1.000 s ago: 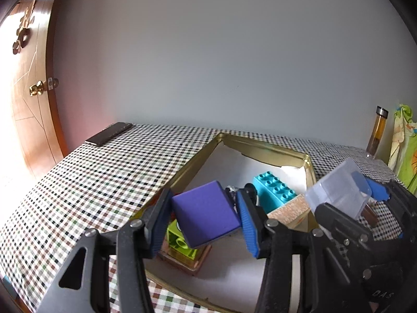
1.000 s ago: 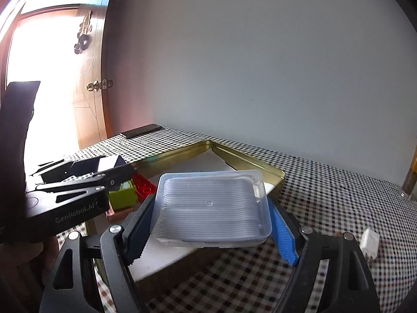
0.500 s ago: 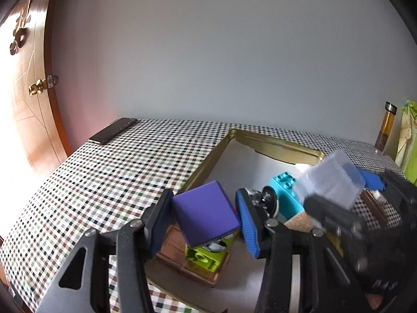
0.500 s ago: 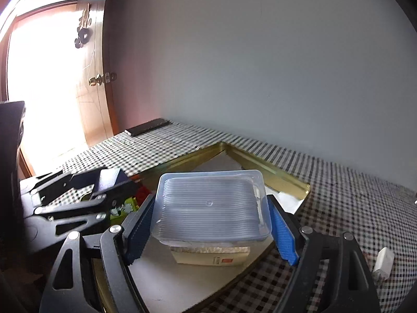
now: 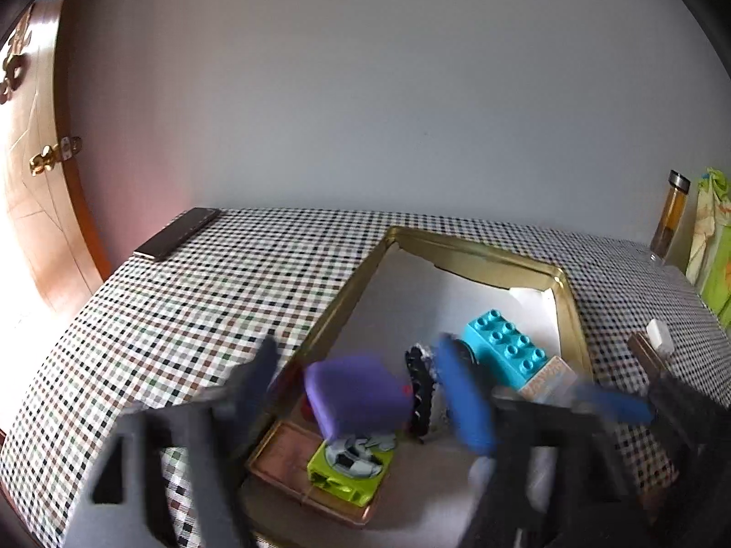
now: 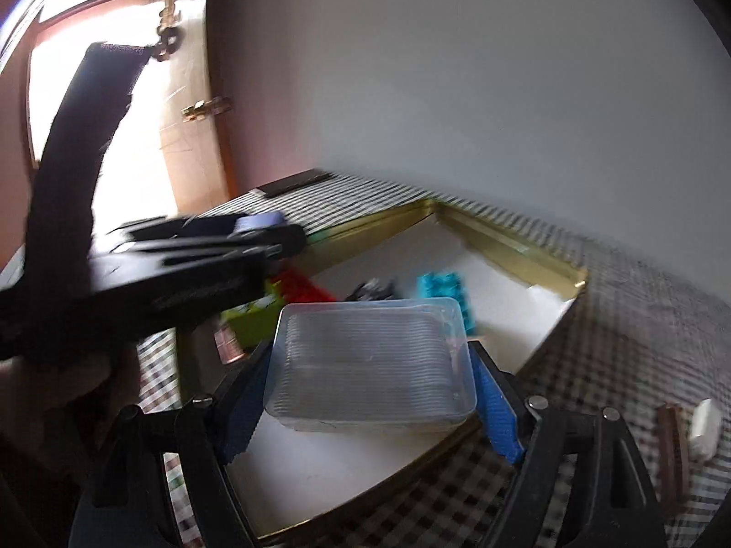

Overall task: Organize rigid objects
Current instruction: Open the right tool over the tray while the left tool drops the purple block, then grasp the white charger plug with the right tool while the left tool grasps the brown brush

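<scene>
A gold tray (image 5: 479, 251) with a white liner holds the toys. My left gripper (image 5: 361, 388) hovers over its near left corner and its jaws are opening. The purple block (image 5: 356, 395) sits between the blurred fingers with a gap on each side, and it rests on a lime-green block (image 5: 352, 466). My right gripper (image 6: 370, 399) is shut on a clear plastic box (image 6: 370, 365), held level just above the liner at the near end of the tray (image 6: 502, 246). The left gripper's black body (image 6: 182, 265) crosses the left of the right wrist view.
In the tray lie a teal brick (image 5: 507, 351), a black toothed wheel (image 5: 420, 392), a small cardboard box (image 5: 548, 374), a copper-coloured flat tin (image 5: 283, 456) and a red brick (image 6: 306, 287). A dark phone (image 5: 178, 233), a bottle (image 5: 671, 214) and a white plug (image 6: 703, 424) stand on the checked cloth.
The left jaws have spread apart and let go of the purple block, which now sits lower on the green block. The right gripper has come down over the tray with the clear box.
</scene>
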Demonstrator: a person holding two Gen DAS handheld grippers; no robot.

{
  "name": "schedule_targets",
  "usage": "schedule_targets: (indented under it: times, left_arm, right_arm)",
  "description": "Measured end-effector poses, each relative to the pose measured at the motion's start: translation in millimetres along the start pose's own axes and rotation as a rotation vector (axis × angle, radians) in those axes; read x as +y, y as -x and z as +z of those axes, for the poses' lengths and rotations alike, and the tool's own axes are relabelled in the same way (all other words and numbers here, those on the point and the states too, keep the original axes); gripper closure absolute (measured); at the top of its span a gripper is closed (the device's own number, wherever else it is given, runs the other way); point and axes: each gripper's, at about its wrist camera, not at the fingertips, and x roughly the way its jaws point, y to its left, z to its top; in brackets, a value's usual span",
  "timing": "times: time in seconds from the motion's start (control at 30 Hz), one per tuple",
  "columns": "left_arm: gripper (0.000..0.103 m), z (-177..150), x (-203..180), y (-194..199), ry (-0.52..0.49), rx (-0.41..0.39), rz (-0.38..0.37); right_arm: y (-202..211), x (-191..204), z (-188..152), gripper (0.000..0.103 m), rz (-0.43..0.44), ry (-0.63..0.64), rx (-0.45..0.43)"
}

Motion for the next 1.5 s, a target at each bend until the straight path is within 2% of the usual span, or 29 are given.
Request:
schedule_targets:
  times: [0.03,0.1,0.13,0.37,0.57,0.63,0.7,0.8,0.93,1.0,1.13,1.2,1.33,1.47,1.5]
  left_arm:
    - [0.007,-0.5,0.5,1.6,0.005,-0.012,0.013]
    - [0.007,-1.8,1.5,3.4,0.014,-0.016,0.011]
    - [0.007,-2.4,2.2,4.3,0.022,-0.013,0.010]
    - [0.007,-4.2,-7.4,14.0,0.060,-0.031,-0.007]
    - [0.006,-5.6,-49.1,31.0,0.041,-0.074,-0.074]
    - [0.006,-5.4,-69.4,35.5,0.024,-0.087,-0.101]
    - [0.000,-6.3,-92.0,37.3,0.002,-0.096,-0.121]
    - [0.000,-8.7,-130.8,34.4,-0.049,-0.099,-0.144]
    - [0.000,-18.3,-183.9,16.5,-0.154,-0.050,-0.159]
    - [0.000,-24.1,-208.2,2.0,-0.196,0.005,-0.173]
    - [0.001,-30.6,-240.4,-21.2,-0.217,0.096,-0.202]
    - [0.001,-28.9,-249.5,-30.5,-0.208,0.137,-0.214]
    - [0.001,-27.5,-267.7,-41.9,-0.241,0.178,-0.202]
    - [0.009,-37.5,-283.4,-57.6,-0.274,0.240,-0.199]
    - [0.009,-38.8,-285.8,-58.9,-0.270,0.235,-0.212]
  right_arm:
    - [-0.9,1.2,0.5,0.020,0.010,0.004,0.006]
    - [0.8,6.4,-1.9,0.010,0.025,0.026,0.004]
    - [3.9,7.8,-3.6,0.008,0.018,0.036,-0.008]
    - [35.2,-5.4,-18.2,0.007,-0.015,0.034,-0.062]
    - [64.2,-44.8,-33.0,0.007,-0.076,-0.031,-0.079]
    - [77.2,-67.3,-39.9,0.007,-0.115,-0.069,-0.093]
    - [88.1,-88.4,-46.8,0.007,-0.173,-0.100,-0.086]
    - [106.3,-124.3,-58.2,0.007,-0.285,-0.169,-0.084]
    - [129.5,-166.4,-70.7,0.007,-0.402,-0.273,-0.098]
    - [133.3,-188.4,-74.9,0.007,-0.441,-0.327,-0.088]
    - [147.9,-216.6,-83.4,0.008,-0.492,-0.407,-0.077]
    - [150.3,-227.5,-86.0,0.007,-0.558,-0.434,-0.052]
    - [149.7,-250.2,-91.1,0.007,-0.558,-0.513,-0.044]
    - [159.2,-261.7,-97.0,0.007,-0.547,-0.558,-0.068]
    - [159.8,-261.8,-97.5,0.007,-0.547,-0.562,-0.072]
